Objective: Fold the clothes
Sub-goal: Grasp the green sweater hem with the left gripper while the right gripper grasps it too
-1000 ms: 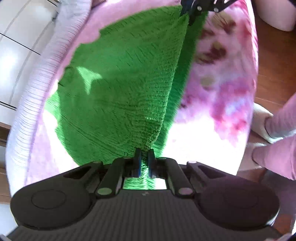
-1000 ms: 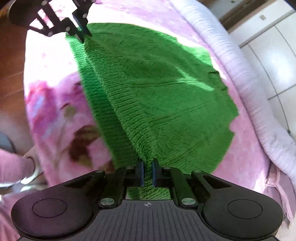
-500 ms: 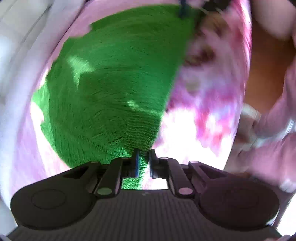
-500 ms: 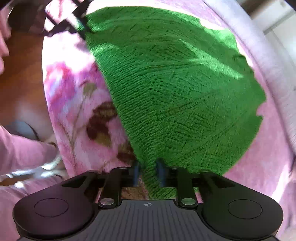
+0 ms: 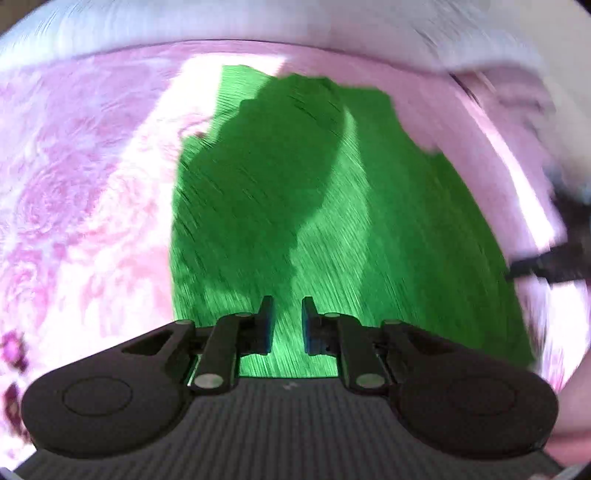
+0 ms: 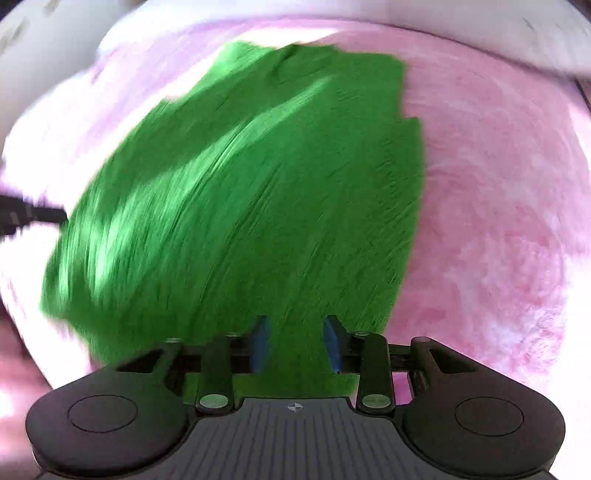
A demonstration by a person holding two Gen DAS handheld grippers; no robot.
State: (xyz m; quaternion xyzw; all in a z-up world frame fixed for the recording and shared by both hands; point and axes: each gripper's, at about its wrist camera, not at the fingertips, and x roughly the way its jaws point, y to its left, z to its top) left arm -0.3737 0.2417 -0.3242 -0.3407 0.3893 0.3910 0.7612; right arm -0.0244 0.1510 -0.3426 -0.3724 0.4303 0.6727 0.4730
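A bright green knitted garment point(image 5: 332, 206) lies spread on a pink flowered blanket point(image 5: 81, 192); both views are blurred by motion. My left gripper point(image 5: 287, 319) is open just above the garment's near edge, nothing between its blue pads. My right gripper point(image 6: 297, 341) is open wider over the same green knit point(image 6: 240, 206), also empty. The other gripper shows as a dark blur at the right edge of the left wrist view point(image 5: 546, 262) and at the left edge of the right wrist view point(image 6: 26, 218).
The pink blanket point(image 6: 495, 206) covers a bed with a white ribbed border point(image 5: 295, 22) along the far side. A pink sleeve blur point(image 5: 572, 417) sits at the lower right of the left wrist view.
Both grippers have let go of the green garment and opened. The folded edge they held up now lies down on the bed, and both views have swung to face the far border.
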